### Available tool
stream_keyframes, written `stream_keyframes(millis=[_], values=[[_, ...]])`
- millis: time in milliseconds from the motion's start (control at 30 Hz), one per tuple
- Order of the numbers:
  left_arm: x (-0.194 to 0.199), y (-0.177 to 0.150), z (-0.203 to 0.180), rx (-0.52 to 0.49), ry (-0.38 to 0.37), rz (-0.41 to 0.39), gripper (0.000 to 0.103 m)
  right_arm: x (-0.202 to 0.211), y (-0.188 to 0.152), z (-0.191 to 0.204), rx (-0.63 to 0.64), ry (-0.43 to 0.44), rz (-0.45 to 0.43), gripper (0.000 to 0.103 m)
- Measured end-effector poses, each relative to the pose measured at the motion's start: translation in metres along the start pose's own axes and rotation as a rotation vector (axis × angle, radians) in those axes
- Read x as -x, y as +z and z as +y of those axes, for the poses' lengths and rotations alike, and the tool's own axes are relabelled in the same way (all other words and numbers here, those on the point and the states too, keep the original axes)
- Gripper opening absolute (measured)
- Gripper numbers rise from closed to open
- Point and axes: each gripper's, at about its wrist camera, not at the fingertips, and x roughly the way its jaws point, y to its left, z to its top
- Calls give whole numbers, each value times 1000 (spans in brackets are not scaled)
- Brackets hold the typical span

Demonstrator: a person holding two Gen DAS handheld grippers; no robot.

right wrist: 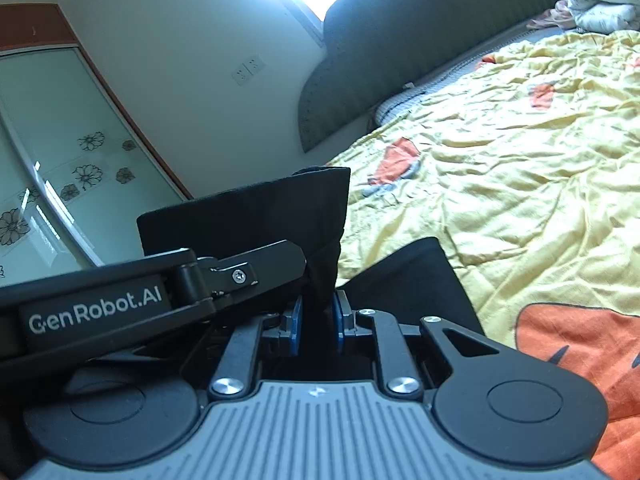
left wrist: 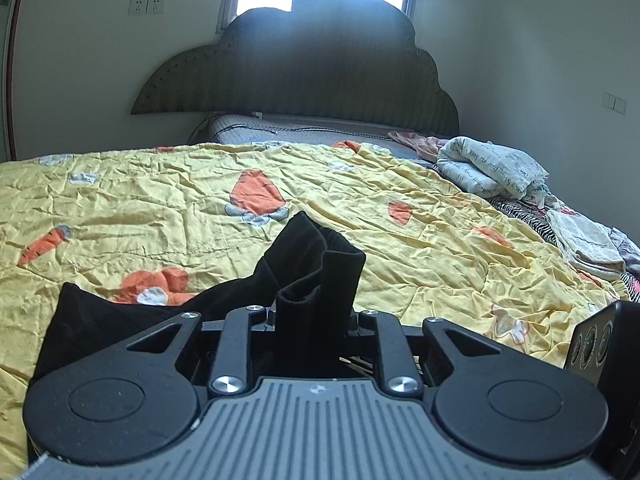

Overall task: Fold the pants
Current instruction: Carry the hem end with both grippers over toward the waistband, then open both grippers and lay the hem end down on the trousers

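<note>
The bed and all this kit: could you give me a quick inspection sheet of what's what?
Surface: bed under a wrinkled yellow carrot-print quilt.
Job's things: black pants, partly lifted, the rest lying on the quilt.
Clutter: folded white blanket and folded cloths at the far side.
Grippers: left gripper and right gripper both clamp pants fabric.
Cables: thin dark cord near the headboard.
Surroundings: dark headboard, window, wall sockets, flowered wardrobe door.
</note>
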Motion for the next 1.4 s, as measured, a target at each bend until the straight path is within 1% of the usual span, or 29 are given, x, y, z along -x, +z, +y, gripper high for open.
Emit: stream_keyframes(millis=[200,267,333,433,467,500,600,733,800,833,867,933,967,1000,1033,1067,1100,1167,1233,1300,1333,1400], values=[[-18,-4,-1,44,-15,36,22,2,-2,-6,8,-75,18,17],[-25,-7,-2,53,-18,55,22,5,-2,-7,25,-105,15,17],[-31,-10,-1,70,-31,79,22,14,-3,-7,61,-150,12,19],[-36,-12,-3,72,-46,95,23,24,-5,-3,146,-221,1,31],[-36,-13,-5,67,-51,92,23,27,-6,-2,163,-236,-3,36],[-36,-13,-6,65,-60,92,23,30,-6,-3,171,-242,-8,38],[-37,-14,-10,64,-74,102,24,36,-7,-7,168,-254,-12,39],[-38,-13,-10,77,-96,114,31,36,-7,-10,162,-275,-7,39],[-36,-12,-10,79,-118,113,33,36,-8,-11,165,-289,-5,39],[-34,-11,-11,79,-133,113,38,37,-9,-10,169,-298,-6,39],[-31,-9,-12,83,-156,114,40,37,-9,-10,177,-315,-11,39],[-22,-5,-10,92,-205,103,51,40,-8,-8,211,-379,-38,39],[-15,-2,-8,88,-217,83,54,43,-7,-7,235,-423,-61,39],[-7,2,-5,81,-214,59,58,47,-5,-6,257,-455,-92,39],[0,5,0,71,-200,35,62,51,-1,-5,270,-465,-119,39],[6,9,6,60,-180,13,63,54,4,-4,269,-447,-134,39],[9,12,14,49,-143,0,65,56,10,-4,256,-412,-134,39],[10,17,33,26,-40,-5,64,53,24,-7,196,-295,-114,39],[5,20,57,19,54,3,64,40,37,-12,127,-162,-71,39],[-2,22,83,47,128,33,63,21,48,-15,85,-63,-11,39],[-6,23,95,63,154,54,61,10,52,-15,85,-35,24,39],[-12,22,115,85,200,87,61,-13,57,-15,84,-19,86,39]])
